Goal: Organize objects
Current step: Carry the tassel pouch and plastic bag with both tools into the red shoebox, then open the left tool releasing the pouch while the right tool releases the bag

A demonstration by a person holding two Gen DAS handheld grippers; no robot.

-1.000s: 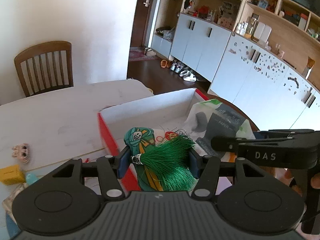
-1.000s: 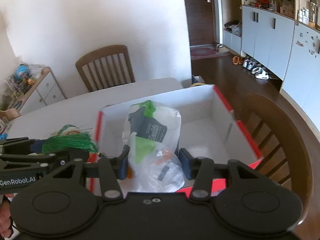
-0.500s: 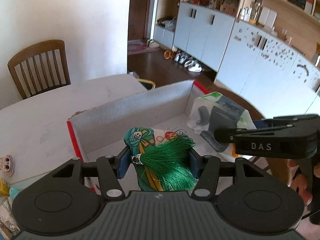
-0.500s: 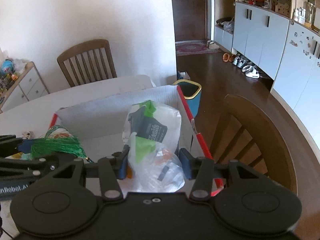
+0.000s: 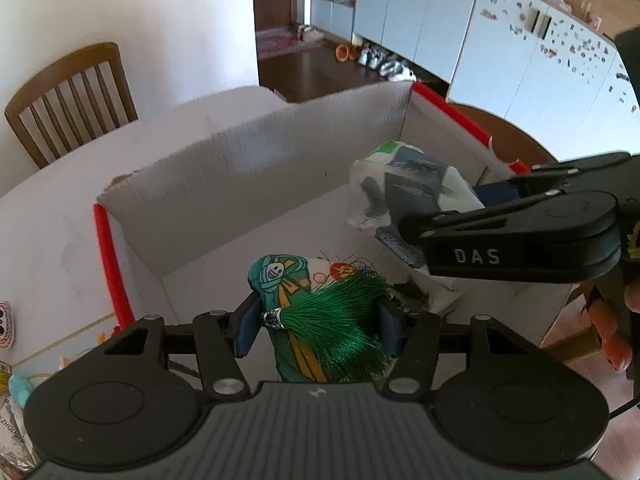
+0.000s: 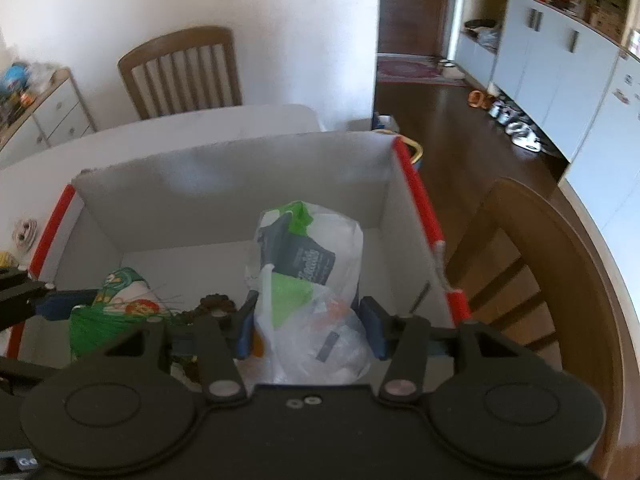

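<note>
Low in the frame, the left gripper (image 5: 318, 326) pinches a green tasselled pouch (image 5: 316, 320); the right gripper (image 6: 310, 326) pinches a plastic bag (image 6: 310, 280), both over the white cardboard box (image 6: 224, 184).

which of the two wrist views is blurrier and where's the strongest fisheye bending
Right wrist view is softer: the cardboard box rim and plastic bag print smear slightly. Left wrist view is crisper, with sharp threads on the green tassel. Bending is strongest at the edges: the cabinets curve in the left view, the near chair bows in the right.
</note>
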